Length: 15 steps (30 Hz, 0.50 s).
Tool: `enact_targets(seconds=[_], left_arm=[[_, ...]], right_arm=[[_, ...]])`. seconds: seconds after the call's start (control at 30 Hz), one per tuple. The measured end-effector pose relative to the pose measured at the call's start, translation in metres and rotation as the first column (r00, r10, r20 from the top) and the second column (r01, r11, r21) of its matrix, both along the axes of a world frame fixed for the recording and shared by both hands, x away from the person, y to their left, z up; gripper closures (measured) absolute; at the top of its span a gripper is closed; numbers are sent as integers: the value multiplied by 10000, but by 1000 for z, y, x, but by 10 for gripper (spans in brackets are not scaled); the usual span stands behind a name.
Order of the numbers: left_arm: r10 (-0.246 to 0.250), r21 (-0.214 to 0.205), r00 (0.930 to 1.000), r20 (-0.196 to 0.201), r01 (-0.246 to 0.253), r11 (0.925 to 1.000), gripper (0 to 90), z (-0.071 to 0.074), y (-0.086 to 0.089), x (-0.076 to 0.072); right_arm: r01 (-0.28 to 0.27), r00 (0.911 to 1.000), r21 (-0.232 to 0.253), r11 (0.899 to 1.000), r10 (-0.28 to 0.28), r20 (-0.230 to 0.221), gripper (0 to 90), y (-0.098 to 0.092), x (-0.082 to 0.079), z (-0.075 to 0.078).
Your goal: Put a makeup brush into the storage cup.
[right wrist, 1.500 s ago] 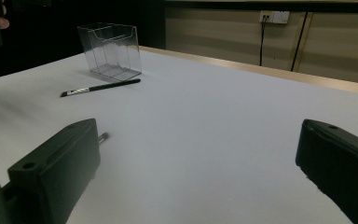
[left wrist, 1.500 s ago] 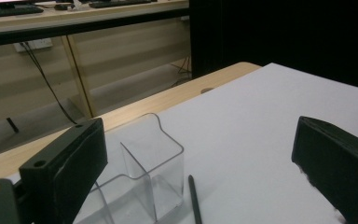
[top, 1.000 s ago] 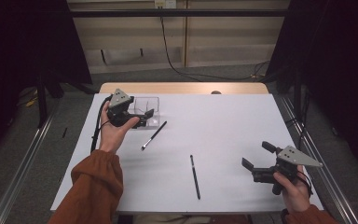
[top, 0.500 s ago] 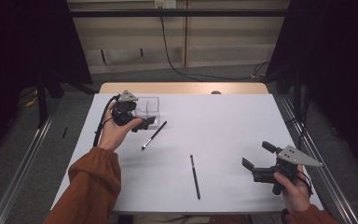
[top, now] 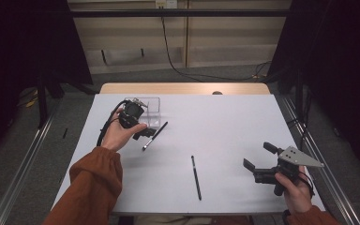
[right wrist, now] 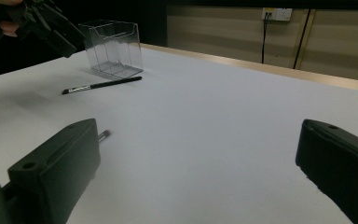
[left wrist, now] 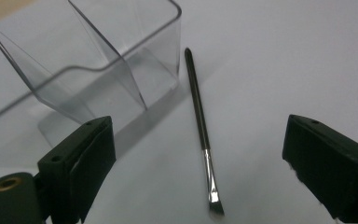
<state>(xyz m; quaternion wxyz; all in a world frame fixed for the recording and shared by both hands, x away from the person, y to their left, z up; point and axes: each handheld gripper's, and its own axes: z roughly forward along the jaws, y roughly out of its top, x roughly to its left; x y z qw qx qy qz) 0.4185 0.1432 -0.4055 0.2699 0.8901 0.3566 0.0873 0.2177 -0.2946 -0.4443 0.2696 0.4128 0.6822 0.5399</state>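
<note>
On the far-left part of the white table, the thin brush lies flat just beside the clear plastic holder, its bristle end toward the near side. The left gripper has moved over the last second from beside the holder to directly above the brush, tilting down so its jaws now stand wide apart on either side of the handle, not touching it. I judge a pickup is being lined up, presumably for the holder. A second dark pen-like stick lies near centre, untouched. The right gripper has stayed put at the near right, jaws apart, holding nothing.
</note>
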Motion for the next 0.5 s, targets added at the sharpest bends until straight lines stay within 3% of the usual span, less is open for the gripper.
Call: enact_targets(seconds=[0.17,0.3,0.5], left_arm=[[15,480,9982,-595,14,9988,88,-6,-4,3],[-159,1039,9918,-1265,292,9942,88,-12,-9,4],[-436,1419,9879,-1491,650,9877,87,-21,-15,7]], right_arm=[[-22,10000,-31,10000,22,-49,0,0,0,0],[-22,10000,-10,10000,22,-81,0,0,0,0],[-71,9999,-61,10000,71,-85,0,0,0,-1]])
